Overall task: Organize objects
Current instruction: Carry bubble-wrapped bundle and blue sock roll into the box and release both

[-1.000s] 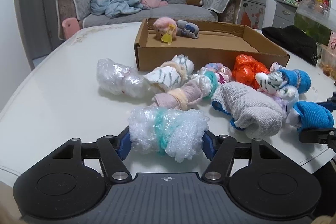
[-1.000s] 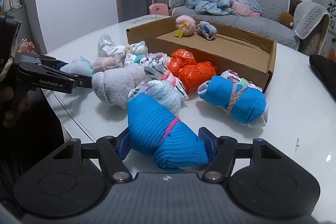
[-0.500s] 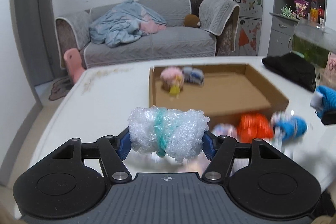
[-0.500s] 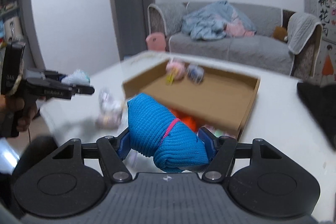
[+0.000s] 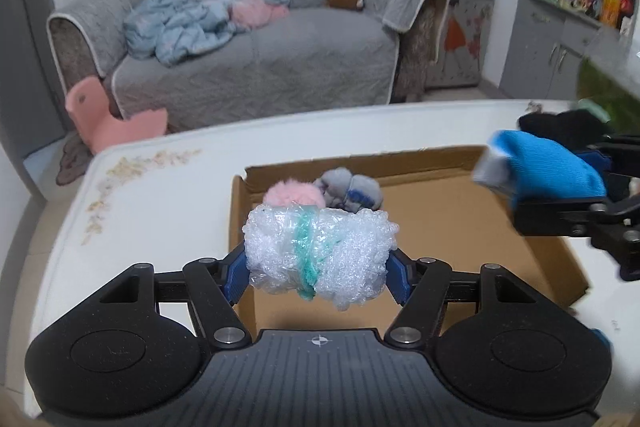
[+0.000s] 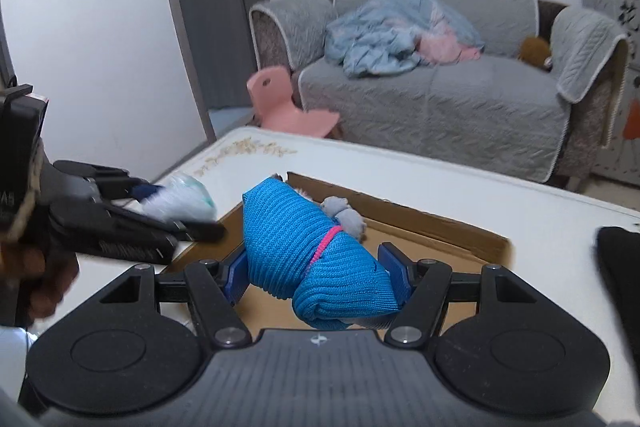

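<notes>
Bubble-wrap bundle [image 5: 320, 255]: clear, teal band round its middle, held crosswise in the air over the box's near-left corner.
Blue knit roll [image 6: 316, 263]: ribbed, pink tie, tilted, aloft above the box.
Cardboard box [image 5: 472, 227]: shallow, open; pink pom-pom [image 5: 294, 194] and grey-blue bundle [image 5: 352, 191] in its far-left corner.
</notes>
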Action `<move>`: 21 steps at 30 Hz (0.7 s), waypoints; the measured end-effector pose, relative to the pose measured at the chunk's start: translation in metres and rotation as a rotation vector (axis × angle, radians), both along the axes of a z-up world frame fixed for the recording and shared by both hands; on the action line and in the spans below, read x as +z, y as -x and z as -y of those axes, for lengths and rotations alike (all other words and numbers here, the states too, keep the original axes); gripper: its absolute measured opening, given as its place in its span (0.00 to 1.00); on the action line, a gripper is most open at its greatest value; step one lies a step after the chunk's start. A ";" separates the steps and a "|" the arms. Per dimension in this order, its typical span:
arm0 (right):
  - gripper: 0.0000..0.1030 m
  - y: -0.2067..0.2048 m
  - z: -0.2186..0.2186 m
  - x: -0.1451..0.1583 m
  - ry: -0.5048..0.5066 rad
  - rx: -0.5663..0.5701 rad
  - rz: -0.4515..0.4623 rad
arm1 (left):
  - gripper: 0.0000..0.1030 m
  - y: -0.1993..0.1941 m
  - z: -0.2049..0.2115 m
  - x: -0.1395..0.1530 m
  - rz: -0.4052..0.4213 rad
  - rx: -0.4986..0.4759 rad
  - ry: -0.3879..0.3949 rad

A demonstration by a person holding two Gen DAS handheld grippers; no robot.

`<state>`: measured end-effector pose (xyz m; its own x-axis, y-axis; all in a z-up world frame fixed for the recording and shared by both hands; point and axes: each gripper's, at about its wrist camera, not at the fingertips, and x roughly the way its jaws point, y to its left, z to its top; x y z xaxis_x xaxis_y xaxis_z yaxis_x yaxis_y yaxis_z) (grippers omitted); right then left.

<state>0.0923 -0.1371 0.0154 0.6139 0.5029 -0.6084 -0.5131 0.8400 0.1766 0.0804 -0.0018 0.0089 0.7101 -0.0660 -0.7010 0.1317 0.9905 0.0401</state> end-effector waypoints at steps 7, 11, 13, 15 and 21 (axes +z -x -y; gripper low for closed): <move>0.61 -0.059 -0.033 -0.043 0.046 -0.024 -0.148 | 0.69 -0.039 -0.006 -0.046 -0.091 0.007 -0.029; 0.61 -0.074 -0.044 -0.057 0.070 -0.042 -0.199 | 0.69 -0.049 -0.012 -0.060 -0.115 0.013 -0.009; 0.61 -0.079 -0.048 -0.060 0.079 -0.043 -0.213 | 0.69 -0.053 -0.010 -0.065 -0.122 0.005 -0.009; 0.61 -0.083 -0.051 -0.065 0.088 -0.044 -0.226 | 0.69 -0.055 -0.008 -0.070 -0.123 -0.002 -0.018; 0.61 -0.091 -0.059 -0.075 0.116 -0.042 -0.266 | 0.71 -0.058 -0.004 -0.075 -0.115 -0.009 -0.045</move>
<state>0.1834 -0.0786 -0.0598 0.4437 0.3982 -0.8028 -0.4262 0.8818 0.2018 0.1381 0.0021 -0.0658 0.6243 -0.0392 -0.7802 0.1473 0.9867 0.0683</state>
